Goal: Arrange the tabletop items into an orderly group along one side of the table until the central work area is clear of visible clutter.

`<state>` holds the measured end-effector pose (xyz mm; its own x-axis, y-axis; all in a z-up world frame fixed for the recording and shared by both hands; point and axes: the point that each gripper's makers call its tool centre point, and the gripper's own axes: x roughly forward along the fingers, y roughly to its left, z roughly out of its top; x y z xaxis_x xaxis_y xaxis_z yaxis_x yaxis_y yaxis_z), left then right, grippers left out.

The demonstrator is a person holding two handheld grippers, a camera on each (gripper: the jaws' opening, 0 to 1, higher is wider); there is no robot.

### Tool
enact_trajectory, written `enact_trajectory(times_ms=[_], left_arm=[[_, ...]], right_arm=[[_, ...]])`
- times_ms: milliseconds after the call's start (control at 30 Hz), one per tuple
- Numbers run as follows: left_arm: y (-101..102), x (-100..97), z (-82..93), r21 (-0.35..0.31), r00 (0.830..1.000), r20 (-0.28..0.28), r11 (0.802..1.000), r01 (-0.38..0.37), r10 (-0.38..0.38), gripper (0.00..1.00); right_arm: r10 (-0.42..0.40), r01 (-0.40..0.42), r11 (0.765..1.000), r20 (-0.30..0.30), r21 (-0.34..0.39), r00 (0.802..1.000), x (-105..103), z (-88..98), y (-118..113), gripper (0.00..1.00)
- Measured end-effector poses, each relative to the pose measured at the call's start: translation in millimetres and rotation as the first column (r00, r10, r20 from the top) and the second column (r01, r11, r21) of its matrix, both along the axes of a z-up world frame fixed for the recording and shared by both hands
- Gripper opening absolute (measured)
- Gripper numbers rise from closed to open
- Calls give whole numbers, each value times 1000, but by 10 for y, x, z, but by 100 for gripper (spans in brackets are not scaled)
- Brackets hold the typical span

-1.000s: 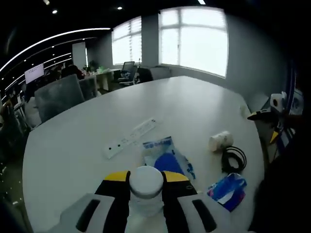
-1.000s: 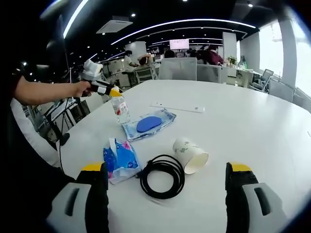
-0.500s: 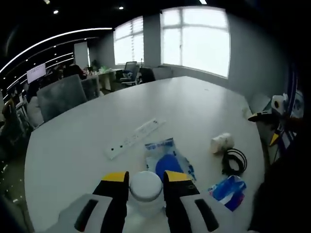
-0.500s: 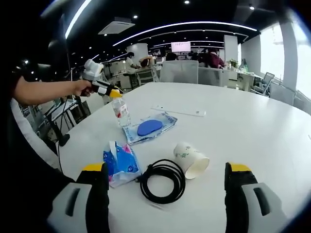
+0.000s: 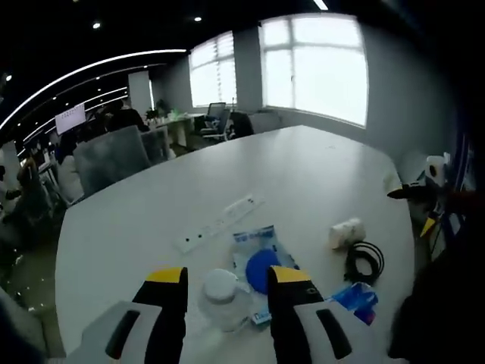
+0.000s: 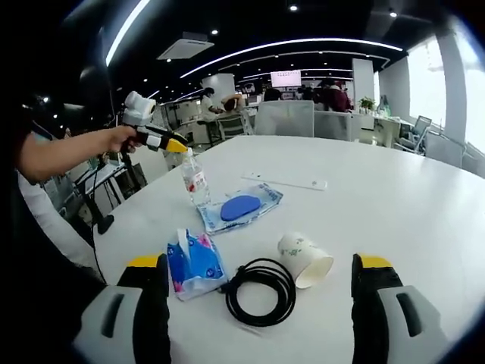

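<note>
Left gripper point(image 5: 225, 284), low centre of the left gripper view: jaws stand apart on either side of the water bottle point(image 5: 222, 299), which stands upright on the table point(image 5: 136, 220) near its edge, apparently set there as the start of the tidy row. Right gripper point(image 6: 259, 265) hangs wide and empty above the coiled black cable point(image 6: 260, 290), tipped paper cup point(image 6: 304, 259) and tissue pack point(image 6: 194, 262) at lower centre, likely next to gather.

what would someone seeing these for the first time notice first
Probably the clear water bottle standing upright on the white table between the open left gripper jaws, beside a blue-and-clear packet. Nearer the right gripper lie a coiled black cable, a tipped paper cup and a blue tissue pack.
</note>
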<state>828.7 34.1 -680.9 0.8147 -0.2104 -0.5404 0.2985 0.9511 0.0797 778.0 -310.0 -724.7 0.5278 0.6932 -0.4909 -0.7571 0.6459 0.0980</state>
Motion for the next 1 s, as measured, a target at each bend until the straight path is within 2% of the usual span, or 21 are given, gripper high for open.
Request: enact_trajectory(times_ms=[67, 233, 400, 733, 800, 900, 1000], left_arm=[[-28, -56, 115, -13, 999, 4, 999, -36, 36, 44], [-10, -191, 137, -14, 997, 6, 997, -77, 77, 45], [13, -355, 95, -36, 992, -6, 991, -127, 127, 49], [-148, -669, -86, -96, 980, -26, 975, -198, 196, 51], [-132, -707, -79, -74, 973, 2, 970, -230, 231, 50], [-233, -800, -41, -121, 964, 9, 958, -261, 264, 50], [-321, -850, -28, -126, 959, 15, 952, -278, 283, 51]], right_arm=[[11, -11, 1000, 4, 0, 1000, -1, 13, 24, 97], [31, -31, 1000, 16, 1, 999, 17, 54, 68, 97], [48, -48, 999, 26, -2, 998, 49, 92, 102, 98], [96, -95, 995, 36, -16, 995, 120, 160, 200, 96], [100, -99, 995, 42, -20, 994, 134, 175, 216, 96], [101, -101, 995, 45, -16, 994, 172, 194, 239, 96], [114, -113, 993, 50, -23, 992, 221, 207, 269, 96]])
